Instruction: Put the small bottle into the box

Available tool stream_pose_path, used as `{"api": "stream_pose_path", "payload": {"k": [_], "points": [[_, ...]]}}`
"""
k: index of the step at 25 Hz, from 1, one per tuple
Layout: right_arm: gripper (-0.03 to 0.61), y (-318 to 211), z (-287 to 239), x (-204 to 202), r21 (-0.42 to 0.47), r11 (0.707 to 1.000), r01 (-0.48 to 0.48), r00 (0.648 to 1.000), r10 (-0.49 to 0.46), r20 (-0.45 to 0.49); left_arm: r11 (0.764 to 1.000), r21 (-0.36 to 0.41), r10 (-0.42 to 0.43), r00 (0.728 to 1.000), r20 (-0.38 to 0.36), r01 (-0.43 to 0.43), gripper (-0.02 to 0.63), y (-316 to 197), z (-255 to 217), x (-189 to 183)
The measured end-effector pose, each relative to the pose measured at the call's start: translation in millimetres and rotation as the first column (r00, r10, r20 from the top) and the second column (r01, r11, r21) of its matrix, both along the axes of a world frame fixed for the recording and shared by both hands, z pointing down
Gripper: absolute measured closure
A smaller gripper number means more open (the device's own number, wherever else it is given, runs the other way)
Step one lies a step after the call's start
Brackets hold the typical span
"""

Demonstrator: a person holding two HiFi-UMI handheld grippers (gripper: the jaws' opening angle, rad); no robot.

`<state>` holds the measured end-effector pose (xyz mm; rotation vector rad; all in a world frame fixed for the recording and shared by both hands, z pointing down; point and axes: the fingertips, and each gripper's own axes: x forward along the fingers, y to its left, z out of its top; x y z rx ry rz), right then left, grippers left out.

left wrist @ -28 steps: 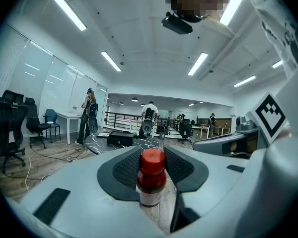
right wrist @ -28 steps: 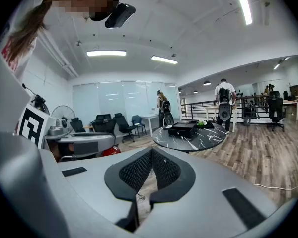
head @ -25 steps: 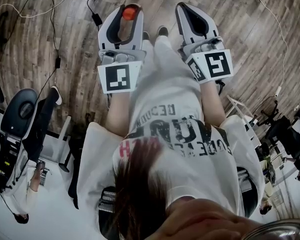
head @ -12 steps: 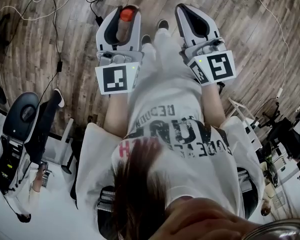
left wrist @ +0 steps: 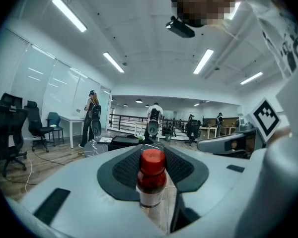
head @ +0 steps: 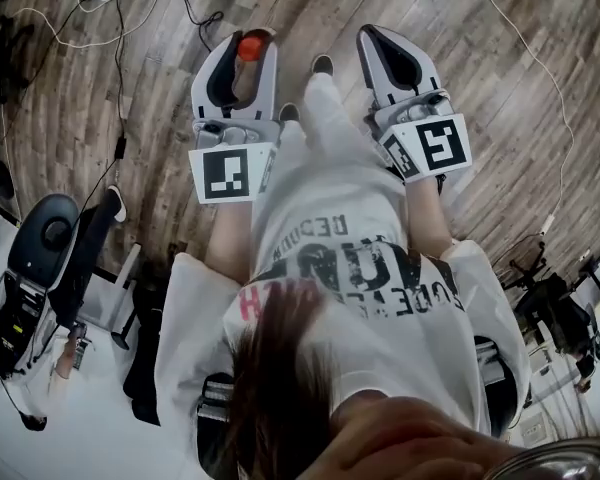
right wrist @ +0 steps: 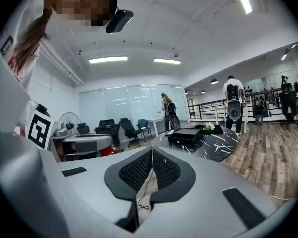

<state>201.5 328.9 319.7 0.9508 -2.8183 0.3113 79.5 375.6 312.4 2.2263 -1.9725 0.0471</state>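
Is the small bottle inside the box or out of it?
Out: the small bottle is gripped between the left gripper's pads.

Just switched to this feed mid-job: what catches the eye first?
The red-capped bottle stands out, clamped in the left tongs over the wood floor. The right tongs are shut and empty. Beyond them, a black box sits on a dark marbled table.

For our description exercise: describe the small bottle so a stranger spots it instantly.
Look down past the person's white T-shirt to the two grey grippers over the wooden floor. The left gripper clamps the small red-capped bottle; the right gripper is shut, empty.
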Motion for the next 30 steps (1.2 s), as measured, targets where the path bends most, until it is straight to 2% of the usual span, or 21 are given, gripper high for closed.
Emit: {"api": "stream_pose_path", "payload": {"k": [5, 12, 21, 30], "points": [[0.577, -47, -6, 6, 0.008, 1.000, 0.000, 1.000, 0.000, -0.008, 0.999, 0.040, -0.036, 0.999, 0.008, 0.036, 0.471, -40, -16, 3], [0.577, -76, 1, 10, -0.007, 0.999, 0.041, 0.999, -0.041, -0.019, 0.996, 0.036, -0.076, 0.997, 0.011, 0.076, 0.471, -66, -18, 5], [0.577, -97, -8, 20, -0.003, 1.000, 0.023, 1.000, -0.023, -0.004, 0.992, 0.062, -0.115, 0.993, 0.040, 0.112, 0.471, -76, -34, 5], [0.577, -104, -13, 22, -0.001, 1.000, 0.020, 1.000, -0.020, -0.005, 0.990, 0.075, -0.126, 0.991, 0.035, 0.123, 0.471, -86, -41, 5]]}}
